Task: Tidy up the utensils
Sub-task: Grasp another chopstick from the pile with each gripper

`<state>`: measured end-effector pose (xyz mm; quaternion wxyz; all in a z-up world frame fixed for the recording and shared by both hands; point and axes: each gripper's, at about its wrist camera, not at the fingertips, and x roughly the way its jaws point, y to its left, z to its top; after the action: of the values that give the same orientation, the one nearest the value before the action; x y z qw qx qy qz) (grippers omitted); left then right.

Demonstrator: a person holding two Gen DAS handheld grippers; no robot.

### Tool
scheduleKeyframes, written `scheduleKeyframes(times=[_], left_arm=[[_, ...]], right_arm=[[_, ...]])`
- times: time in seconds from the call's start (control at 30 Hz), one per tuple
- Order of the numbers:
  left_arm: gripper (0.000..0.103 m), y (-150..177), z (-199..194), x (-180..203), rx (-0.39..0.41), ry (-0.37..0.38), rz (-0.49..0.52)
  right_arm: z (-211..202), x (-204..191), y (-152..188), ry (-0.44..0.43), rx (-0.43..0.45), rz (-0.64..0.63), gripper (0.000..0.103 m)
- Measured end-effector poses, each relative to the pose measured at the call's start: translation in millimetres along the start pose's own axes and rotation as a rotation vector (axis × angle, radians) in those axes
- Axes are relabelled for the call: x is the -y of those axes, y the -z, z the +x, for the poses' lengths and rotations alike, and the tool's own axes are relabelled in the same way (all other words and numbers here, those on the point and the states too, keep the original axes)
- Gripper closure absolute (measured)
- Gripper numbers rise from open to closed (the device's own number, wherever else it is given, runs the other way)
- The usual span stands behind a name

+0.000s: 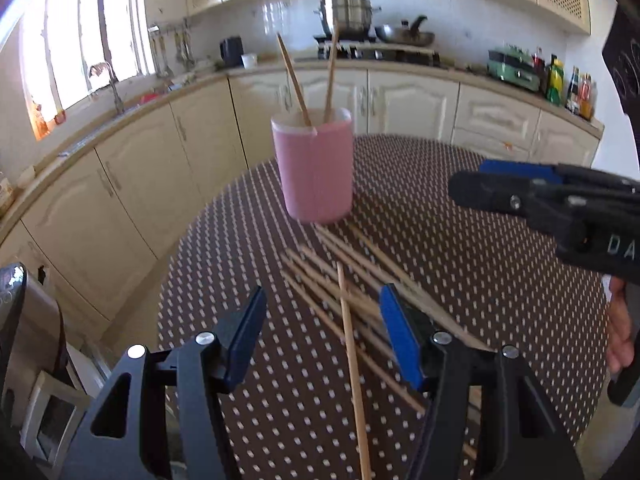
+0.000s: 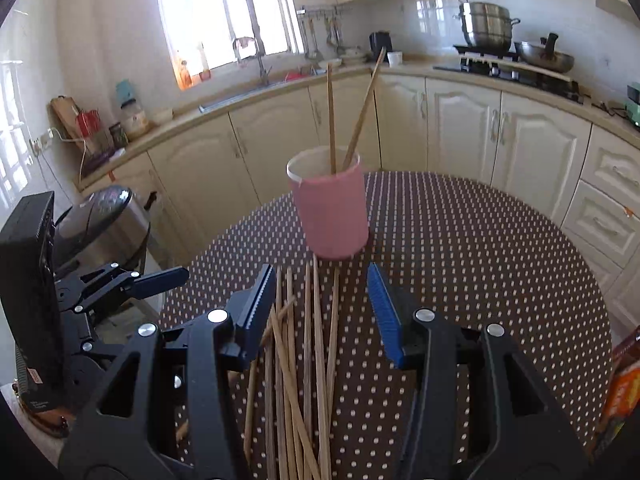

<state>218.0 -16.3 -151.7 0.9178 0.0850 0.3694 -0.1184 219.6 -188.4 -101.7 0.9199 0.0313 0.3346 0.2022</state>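
Observation:
A pink cup [image 1: 316, 168] stands upright on the dotted table [image 1: 480, 240] with two wooden chopsticks [image 1: 294, 76] leaning in it. It also shows in the right wrist view [image 2: 334, 216] with the two chopsticks [image 2: 331, 112]. Several loose chopsticks [image 1: 352, 300] lie in a pile on the cloth in front of the cup; they also show in the right wrist view [image 2: 304, 360]. My left gripper [image 1: 322, 312] is open and empty above the pile. My right gripper [image 2: 320, 292] is open and empty above the pile.
The right gripper's body [image 1: 560, 204] juts in from the right of the left wrist view. The left gripper [image 2: 120, 284] hangs at the table's left edge. Kitchen cabinets [image 2: 460, 128] ring the table. An orange packet [image 2: 624, 392] lies at the right edge.

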Motion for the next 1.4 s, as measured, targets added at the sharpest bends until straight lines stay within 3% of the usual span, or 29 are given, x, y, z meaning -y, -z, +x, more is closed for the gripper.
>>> scheduleKeyframes(times=[0.23,0.43,0.53,0.67,0.73,0.8,0.9,1.17,1.27,1.4], left_arm=[[0.044,31,20,7,-0.128,0.058,0.001],[0.046,45,30,10,-0.170,0.064,-0.015],[0.061,47,33,2,-0.178,0.103,-0.060],[0.071,50,32,-1,-0.185,0.151,-0.094],[0.090,50,32,-1,-0.188,0.178,-0.110],[0.097,52,33,-6,-0.191,0.157,-0.126],[0.097,52,33,-14,-0.199,0.189,-0.185],[0.097,53,30,-24,-0.188,0.092,-0.249],[0.097,53,29,-34,-0.188,0.021,-0.290],[0.097,49,32,-41,-0.199,0.038,-0.327]], right_arm=[[13,2,20,-0.002,-0.102,0.004,0.055],[25,2,31,0.003,-0.172,-0.005,0.055],[30,4,34,0.009,-0.192,-0.006,0.055],[40,4,34,0.019,-0.221,-0.003,0.055],[45,5,34,0.025,-0.244,-0.007,0.055],[49,7,35,0.024,-0.261,-0.006,0.055],[57,10,33,0.017,-0.291,-0.001,0.055],[77,7,28,0.039,-0.349,-0.032,0.056],[86,9,23,0.060,-0.355,-0.031,0.063],[100,7,17,0.063,-0.401,-0.042,0.067]])
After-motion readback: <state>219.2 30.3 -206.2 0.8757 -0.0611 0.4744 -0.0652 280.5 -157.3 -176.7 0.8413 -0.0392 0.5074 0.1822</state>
